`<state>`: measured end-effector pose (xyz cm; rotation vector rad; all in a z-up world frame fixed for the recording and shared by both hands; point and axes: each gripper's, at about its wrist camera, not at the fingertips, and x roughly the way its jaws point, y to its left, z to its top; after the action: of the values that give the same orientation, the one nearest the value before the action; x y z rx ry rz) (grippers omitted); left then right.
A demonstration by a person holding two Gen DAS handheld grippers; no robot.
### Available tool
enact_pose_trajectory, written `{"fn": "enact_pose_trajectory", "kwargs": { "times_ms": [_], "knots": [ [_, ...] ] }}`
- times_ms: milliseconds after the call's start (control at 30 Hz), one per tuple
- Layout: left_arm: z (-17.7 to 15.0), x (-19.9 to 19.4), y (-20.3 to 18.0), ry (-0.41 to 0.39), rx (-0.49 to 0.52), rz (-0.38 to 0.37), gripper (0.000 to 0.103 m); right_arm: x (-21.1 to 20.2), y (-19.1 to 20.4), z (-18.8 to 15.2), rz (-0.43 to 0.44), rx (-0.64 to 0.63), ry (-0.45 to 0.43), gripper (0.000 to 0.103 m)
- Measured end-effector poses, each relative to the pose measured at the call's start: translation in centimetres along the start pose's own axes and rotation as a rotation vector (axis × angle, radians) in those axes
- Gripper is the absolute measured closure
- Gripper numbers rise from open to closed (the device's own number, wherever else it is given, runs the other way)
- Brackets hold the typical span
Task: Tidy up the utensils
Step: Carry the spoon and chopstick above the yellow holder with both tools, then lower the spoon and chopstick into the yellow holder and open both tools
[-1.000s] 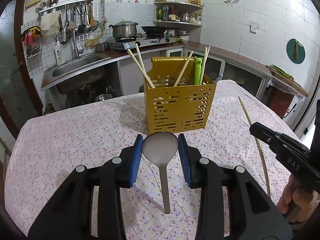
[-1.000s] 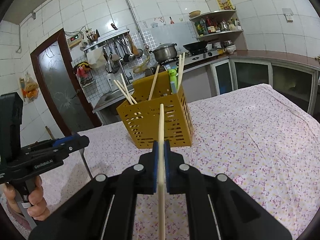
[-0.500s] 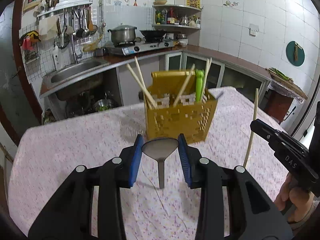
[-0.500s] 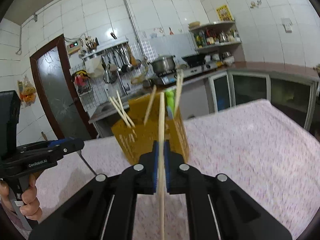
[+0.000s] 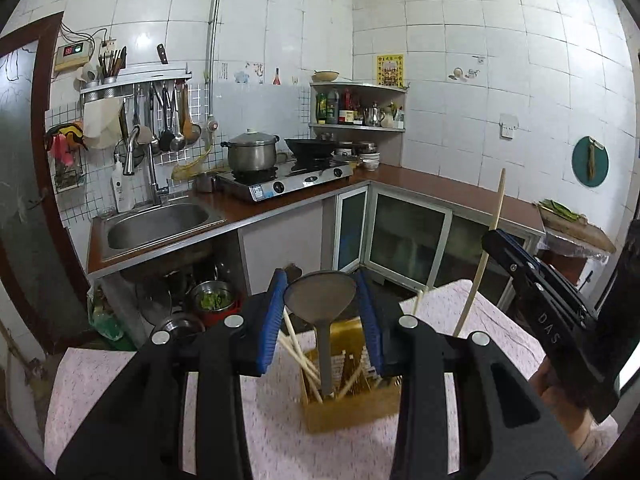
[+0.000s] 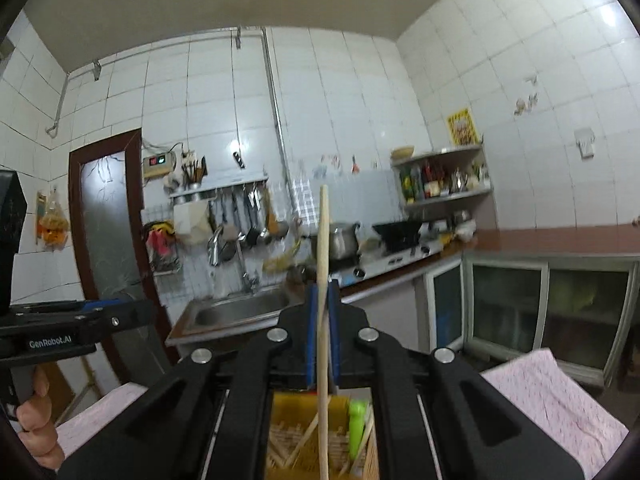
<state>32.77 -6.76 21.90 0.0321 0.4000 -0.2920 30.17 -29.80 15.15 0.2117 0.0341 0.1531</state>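
Below both sets of fingers sits the perforated yellow utensil holder [image 5: 352, 408] on the floral desk [image 5: 120, 392]. Left gripper [image 5: 320, 316] clamps a grey metal spoon [image 5: 322, 300] by its bowl, handle hanging down; right gripper [image 6: 322, 332] pinches an upright pale wooden chopstick [image 6: 324, 240].

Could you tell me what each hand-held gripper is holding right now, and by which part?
The left hand-held gripper clamps a metal spoon by its bowl, handle hanging down. The right hand-held gripper pinches one chopstick around mid-length.
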Motion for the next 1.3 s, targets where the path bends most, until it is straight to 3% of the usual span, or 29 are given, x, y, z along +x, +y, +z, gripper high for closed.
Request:
{"fn": "enact_pose_trajectory", "kwargs": {
  "times_ms": [167,333,600,833,867,933,967,1000,1067,1133,1200,1300],
  "knots": [
    [-2.9,4.0,0.6,0.014,-0.027,-0.020,0.069,2.1,-0.5,-3.1,0.007,0.015,-0.036,0.097],
    [-6.2,7.8,0.9,0.086,-0.033,-0.025,0.069,4.0,-0.9,-6.2,0.002,0.006,0.003,0.097],
    [-10.5,9.4,1.0,0.048,-0.025,-0.038,0.069,4.3,-1.9,-10.7,-0.034,-0.036,0.110,0.097],
    [-12.5,10.1,1.5,0.031,-0.068,-0.054,0.068,4.7,-1.4,-12.2,-0.033,-0.097,0.185,0.096],
    [-12.4,9.9,1.7,0.027,-0.078,-0.057,0.066,4.7,-1.3,-12.3,-0.030,-0.101,0.196,0.096],
    [-12.2,9.1,2.3,0.020,-0.105,-0.064,0.051,4.7,-1.3,-12.3,-0.028,-0.101,0.216,0.096],
    [-12.0,8.6,2.6,0.012,-0.118,-0.061,0.044,4.6,-1.3,-12.2,-0.030,-0.096,0.226,0.090],
    [-11.7,8.1,2.8,0.005,-0.127,-0.059,0.041,4.3,-1.5,-12.0,-0.032,-0.086,0.231,0.069],
    [-11.2,6.4,3.6,-0.008,-0.136,-0.042,0.038,3.3,-1.7,-11.5,-0.044,-0.076,0.215,0.049],
    [-10.8,4.6,4.3,-0.023,-0.141,-0.019,0.027,2.4,-1.7,-11.0,-0.046,-0.078,0.220,0.049],
    [-10.7,2.1,5.1,-0.050,-0.147,0.025,0.009,1.0,-1.5,-10.5,-0.052,-0.079,0.233,0.038],
    [-11.0,-1.7,6.1,-0.082,-0.151,0.067,0.005,-2.4,-0.8,-10.2,-0.071,-0.092,0.248,0.023]
  ]
}}
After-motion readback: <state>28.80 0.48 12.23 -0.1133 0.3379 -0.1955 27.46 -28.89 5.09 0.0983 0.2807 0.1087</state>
